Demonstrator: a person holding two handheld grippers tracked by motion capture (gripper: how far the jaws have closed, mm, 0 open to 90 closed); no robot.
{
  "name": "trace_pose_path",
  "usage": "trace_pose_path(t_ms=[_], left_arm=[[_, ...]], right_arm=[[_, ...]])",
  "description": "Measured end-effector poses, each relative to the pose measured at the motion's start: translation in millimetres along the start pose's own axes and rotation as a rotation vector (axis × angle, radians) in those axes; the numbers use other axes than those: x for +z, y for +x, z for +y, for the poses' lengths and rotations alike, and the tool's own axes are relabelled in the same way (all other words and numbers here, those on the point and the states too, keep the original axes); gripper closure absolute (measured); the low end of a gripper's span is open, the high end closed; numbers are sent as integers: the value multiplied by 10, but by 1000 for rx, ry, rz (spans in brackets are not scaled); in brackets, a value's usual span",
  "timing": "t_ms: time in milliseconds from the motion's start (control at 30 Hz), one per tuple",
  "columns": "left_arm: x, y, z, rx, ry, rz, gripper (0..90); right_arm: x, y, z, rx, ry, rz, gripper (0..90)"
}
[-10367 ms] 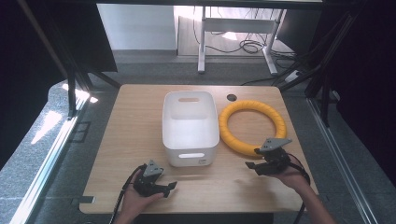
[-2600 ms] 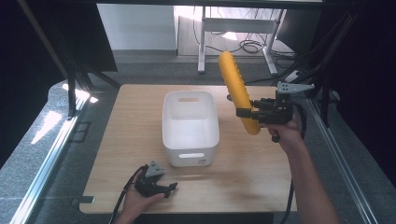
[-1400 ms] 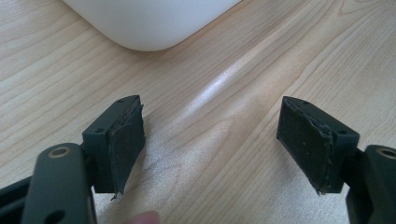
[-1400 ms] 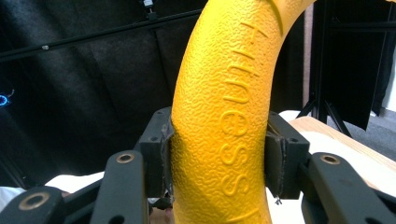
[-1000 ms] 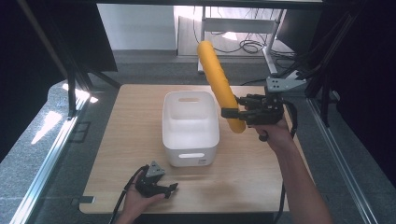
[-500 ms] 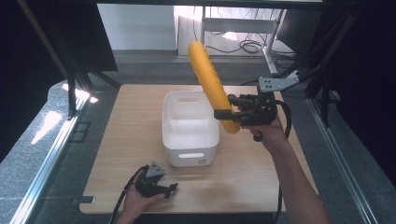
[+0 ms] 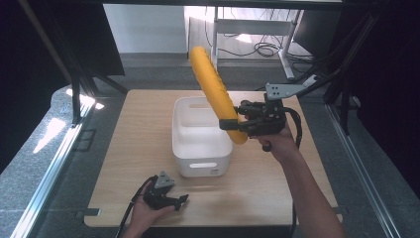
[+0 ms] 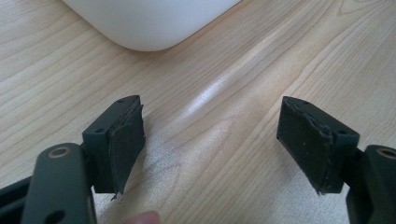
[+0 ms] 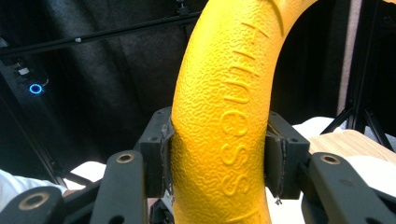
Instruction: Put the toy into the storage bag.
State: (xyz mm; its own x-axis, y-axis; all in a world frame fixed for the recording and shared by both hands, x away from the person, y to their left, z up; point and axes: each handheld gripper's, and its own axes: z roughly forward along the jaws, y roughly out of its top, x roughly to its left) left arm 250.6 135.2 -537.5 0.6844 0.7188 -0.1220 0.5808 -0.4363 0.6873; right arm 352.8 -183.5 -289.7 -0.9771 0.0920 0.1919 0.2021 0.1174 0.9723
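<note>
A yellow foam ring (image 7: 214,93) is held edge-on above the white bin (image 7: 185,140), tilted up and to the left over the bin's right side. My right gripper (image 7: 233,124) is shut on the ring's lower part; in the right gripper view both pads press the textured yellow ring (image 9: 223,116), which bears raised lettering. My left gripper (image 7: 179,200) rests on the table near the front edge, in front of the bin, with its jaws open. In the left gripper view its pads (image 8: 125,140) stand wide apart over bare wood, with a corner of the white bin (image 8: 149,21) ahead.
The wooden table (image 7: 129,148) has free room to the left of the bin and on the right half. Dark frame posts (image 7: 74,84) stand beside the table's back corners. A metal rail (image 7: 49,168) runs along the left floor.
My right gripper has carried the ring leftward, from the bin's right edge to over the bin. The left gripper has stayed in place.
</note>
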Motion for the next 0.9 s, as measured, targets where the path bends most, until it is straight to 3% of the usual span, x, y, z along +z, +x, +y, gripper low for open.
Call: trace_pose_path(t_ms=[900], left_arm=[[-7,8,1,10,-3,0,234]], right_arm=[[347,-35,-62,10,32,60,512]])
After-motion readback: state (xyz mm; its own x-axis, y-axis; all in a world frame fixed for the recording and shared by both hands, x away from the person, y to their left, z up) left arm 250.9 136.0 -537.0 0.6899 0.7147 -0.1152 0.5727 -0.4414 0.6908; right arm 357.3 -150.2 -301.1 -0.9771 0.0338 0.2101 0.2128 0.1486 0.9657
